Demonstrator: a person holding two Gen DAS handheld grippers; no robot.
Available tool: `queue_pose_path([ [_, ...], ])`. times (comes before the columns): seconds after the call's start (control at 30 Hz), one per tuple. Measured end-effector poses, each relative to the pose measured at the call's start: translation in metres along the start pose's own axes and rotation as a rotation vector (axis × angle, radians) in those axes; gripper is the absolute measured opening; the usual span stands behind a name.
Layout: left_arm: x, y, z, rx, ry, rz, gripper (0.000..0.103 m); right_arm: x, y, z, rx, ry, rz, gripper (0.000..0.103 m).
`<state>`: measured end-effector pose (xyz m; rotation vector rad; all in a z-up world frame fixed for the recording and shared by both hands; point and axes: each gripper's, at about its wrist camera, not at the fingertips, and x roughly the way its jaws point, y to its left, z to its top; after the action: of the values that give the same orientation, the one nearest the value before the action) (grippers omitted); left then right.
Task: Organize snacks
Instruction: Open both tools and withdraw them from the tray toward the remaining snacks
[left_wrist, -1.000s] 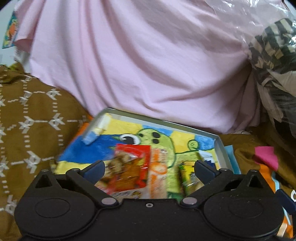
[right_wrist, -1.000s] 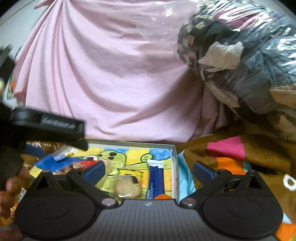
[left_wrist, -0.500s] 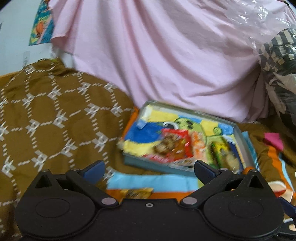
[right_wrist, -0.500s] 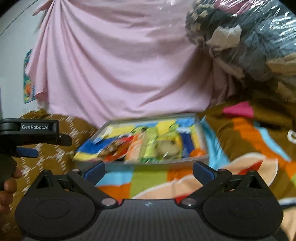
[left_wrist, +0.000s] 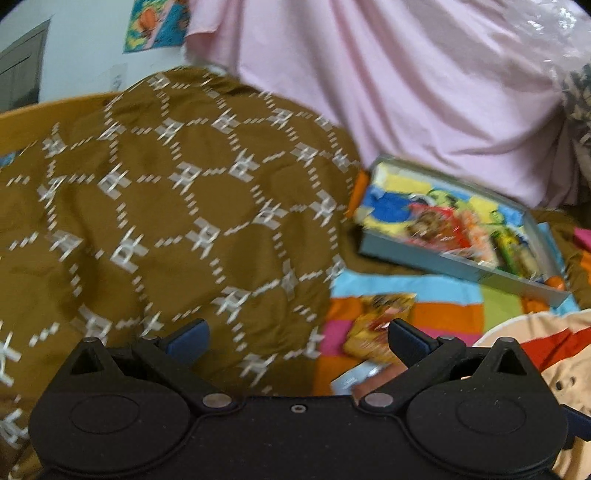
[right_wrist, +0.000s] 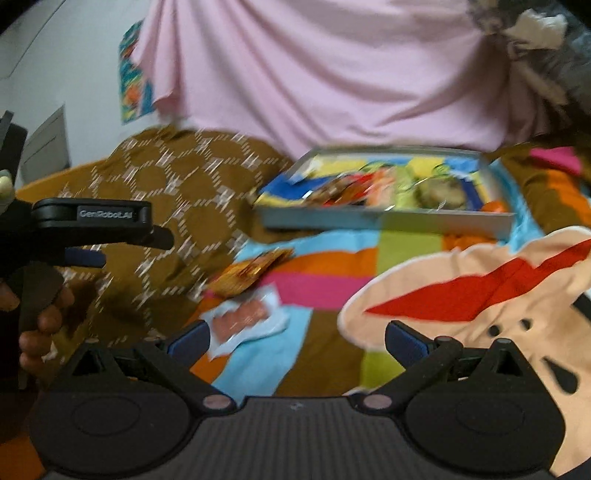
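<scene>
A grey tray (left_wrist: 447, 260) (right_wrist: 388, 221) with a cartoon-printed bottom holds several snack packets on the bed, ahead and to the right. A golden-yellow snack packet (left_wrist: 380, 325) (right_wrist: 251, 273) lies on the striped blanket before the tray. Closer still lies a clear pouch with a reddish snack (right_wrist: 242, 319) (left_wrist: 354, 378). My left gripper (left_wrist: 297, 338) stands open and empty, its right finger just over the yellow packet. My right gripper (right_wrist: 297, 339) is open too, hovering near the clear pouch. The left gripper's body (right_wrist: 92, 221) and a hand show at the right wrist view's left edge.
A brown patterned quilt (left_wrist: 166, 206) bulges at the left. Pink cloth (left_wrist: 388, 74) hangs behind the tray. The striped blanket (right_wrist: 332, 280) with a cartoon figure (right_wrist: 480, 295) covers the bed. A plastic-wrapped bundle (right_wrist: 546, 44) sits at the upper right.
Both grippers have drawn back from the tray and swung left, so it now sits farther away. The two loose packets on the blanket have come into view.
</scene>
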<state>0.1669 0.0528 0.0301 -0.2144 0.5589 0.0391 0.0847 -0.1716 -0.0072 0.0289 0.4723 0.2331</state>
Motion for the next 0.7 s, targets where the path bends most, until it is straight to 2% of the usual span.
queue_pose_path([
  [0.23, 0.003, 0.017, -0.017, 0.001, 0.039, 0.033, 0.102, 0.009, 0.016, -0.008, -0.049, 0.069, 0.035, 0.103],
  [0.7, 0.018, -0.001, -0.015, 0.089, 0.056, 0.007, 0.102, 0.033, 0.015, -0.012, -0.002, 0.157, 0.074, 0.103],
])
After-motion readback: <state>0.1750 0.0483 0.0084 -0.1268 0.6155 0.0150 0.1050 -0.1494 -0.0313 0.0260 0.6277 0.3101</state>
